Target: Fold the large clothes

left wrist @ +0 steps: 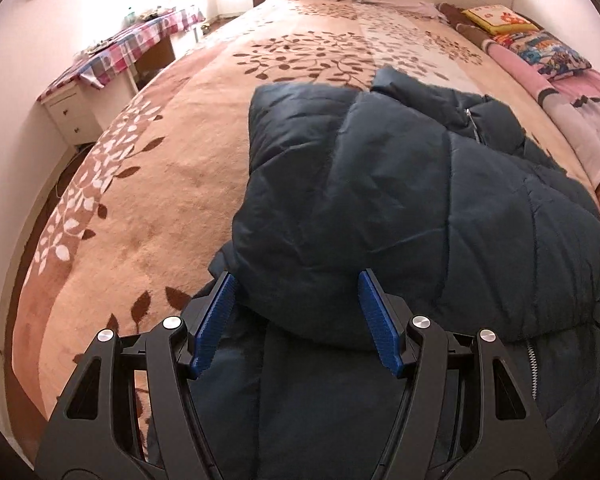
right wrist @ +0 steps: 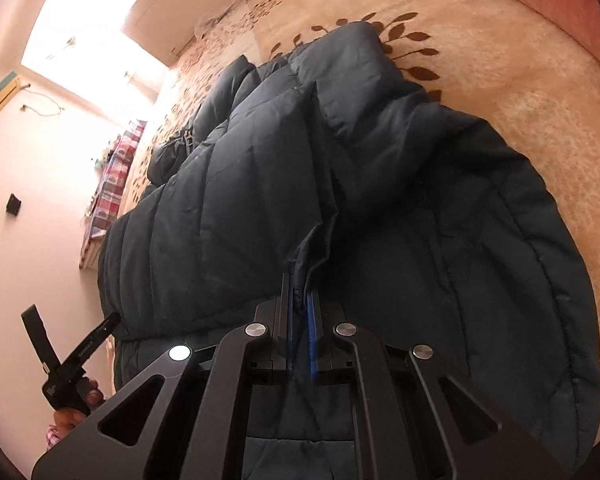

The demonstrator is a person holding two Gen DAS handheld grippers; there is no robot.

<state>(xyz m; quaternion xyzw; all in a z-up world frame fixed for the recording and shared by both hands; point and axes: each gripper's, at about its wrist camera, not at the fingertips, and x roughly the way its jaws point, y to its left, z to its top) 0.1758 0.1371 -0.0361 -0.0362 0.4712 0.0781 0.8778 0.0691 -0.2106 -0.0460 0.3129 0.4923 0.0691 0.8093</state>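
Right gripper (right wrist: 299,304) is pinching the puffer jacket (right wrist: 340,200) hem at lower centre; left gripper (left wrist: 296,320) is hovering wide over it, bed (left wrist: 160,184) lying bare at left.

A bedroom with pale pinkish walls (left wrist: 8,92). A large bed (left wrist: 172,184) wears a tan blanket patterned with brown and white leaves. Far left, a white desk (left wrist: 70,110) carries a pink checked cloth (left wrist: 140,42). Colourful pillows (left wrist: 532,46) lie far right. Bright window light (right wrist: 80,32) washes the far wall.

We see black angular gripper arms with silver round screws and blue ribbed pads lining our fingers (left wrist: 374,322)
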